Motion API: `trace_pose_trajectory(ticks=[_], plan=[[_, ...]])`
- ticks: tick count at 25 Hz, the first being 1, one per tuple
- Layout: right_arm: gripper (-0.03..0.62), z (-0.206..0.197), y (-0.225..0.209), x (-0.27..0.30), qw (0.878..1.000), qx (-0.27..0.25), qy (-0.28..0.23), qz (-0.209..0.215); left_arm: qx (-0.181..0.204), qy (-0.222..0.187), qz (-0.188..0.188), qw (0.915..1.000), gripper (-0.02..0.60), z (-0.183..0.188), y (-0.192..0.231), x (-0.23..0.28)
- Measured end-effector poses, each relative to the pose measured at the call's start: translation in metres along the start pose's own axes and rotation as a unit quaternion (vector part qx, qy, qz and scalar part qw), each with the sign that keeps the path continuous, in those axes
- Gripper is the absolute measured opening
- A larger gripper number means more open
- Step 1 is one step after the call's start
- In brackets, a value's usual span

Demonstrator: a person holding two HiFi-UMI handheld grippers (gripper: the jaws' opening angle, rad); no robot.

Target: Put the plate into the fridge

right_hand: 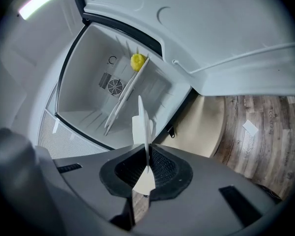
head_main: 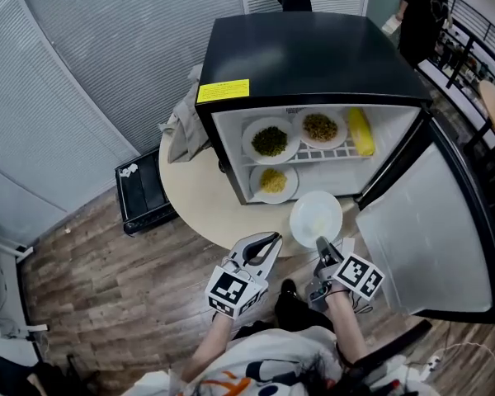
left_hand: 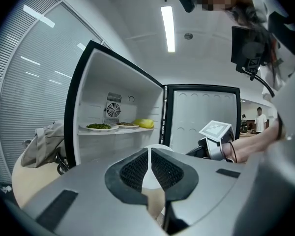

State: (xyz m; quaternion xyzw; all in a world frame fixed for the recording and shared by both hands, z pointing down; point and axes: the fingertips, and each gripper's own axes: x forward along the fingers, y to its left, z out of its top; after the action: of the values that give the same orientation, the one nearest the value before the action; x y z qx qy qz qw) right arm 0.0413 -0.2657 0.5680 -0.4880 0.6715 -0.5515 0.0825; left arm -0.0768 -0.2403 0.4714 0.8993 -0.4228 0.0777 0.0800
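Rim of the white plate [head_main: 316, 217] is pinched between the clenched fingers [right_hand: 162, 170] of the right gripper [head_main: 320, 244]. The plate hangs over the table [head_main: 194, 196] edge, in front of the open fridge [head_main: 297, 56]. The left gripper [head_main: 270, 239] has its fingers closed together on nothing, just beside the plate.

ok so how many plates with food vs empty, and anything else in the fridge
plates with food: 3
empty white plate, held by the right gripper: 1
yellow item, too small to identify: 1
total: 5
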Motion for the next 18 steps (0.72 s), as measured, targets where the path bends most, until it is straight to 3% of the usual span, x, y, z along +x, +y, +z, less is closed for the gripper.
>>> trace_pose_trajectory(ticks=[18], plan=[[0.026,0.047,-0.025,0.066,0.999,0.005,0.007,-0.036,0.008,0.033,-0.006,0.9994,0.026,-0.003,0.029,0.068]])
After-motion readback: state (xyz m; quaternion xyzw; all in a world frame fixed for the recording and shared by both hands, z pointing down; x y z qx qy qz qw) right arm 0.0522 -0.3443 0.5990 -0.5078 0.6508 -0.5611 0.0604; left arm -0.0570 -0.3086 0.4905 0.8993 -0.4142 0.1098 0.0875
